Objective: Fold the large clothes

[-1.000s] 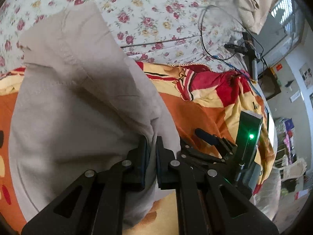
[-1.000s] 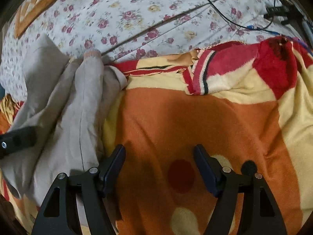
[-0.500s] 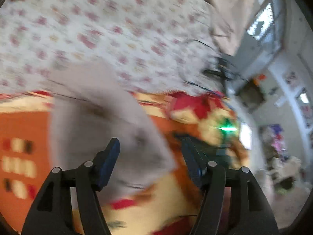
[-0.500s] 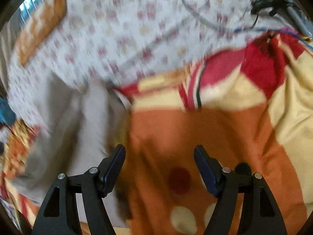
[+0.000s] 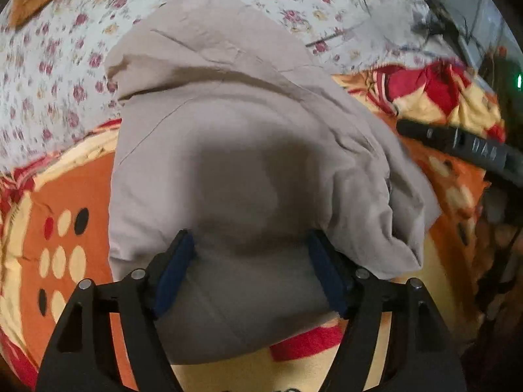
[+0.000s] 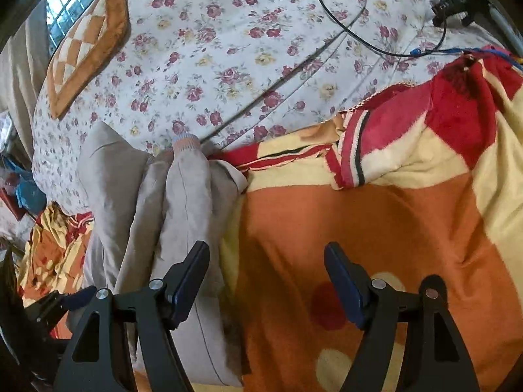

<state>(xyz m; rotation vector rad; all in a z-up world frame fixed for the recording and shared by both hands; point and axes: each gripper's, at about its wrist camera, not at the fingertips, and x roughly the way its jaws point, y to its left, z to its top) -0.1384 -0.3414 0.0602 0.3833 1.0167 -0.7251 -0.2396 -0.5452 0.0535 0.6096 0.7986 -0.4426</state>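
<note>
A large grey garment (image 5: 228, 114) lies folded in a bundle on the orange patterned blanket (image 5: 59, 196). My left gripper (image 5: 250, 241) hangs right over its near part, jaws opening; the cloth lies under and between the fingers, and the pads do not press on it. In the right wrist view the same garment (image 6: 186, 202) lies at the left, a ribbed cuff at its far end. My right gripper (image 6: 266, 251) stands open over the blanket (image 6: 376, 228), its left finger above the garment's edge, nothing gripped.
A floral bedsheet (image 6: 245, 49) covers the far half of the bed, with a black cable (image 6: 359, 29) across it. A checked orange cushion (image 6: 88, 55) lies at the far left. The blanket's red and cream edge (image 6: 425, 124) is bunched at the right.
My left gripper was shut on a fold of the grey garment; it has let go, opened wide and swung over the bundle. The right gripper stayed open, tilting slightly.
</note>
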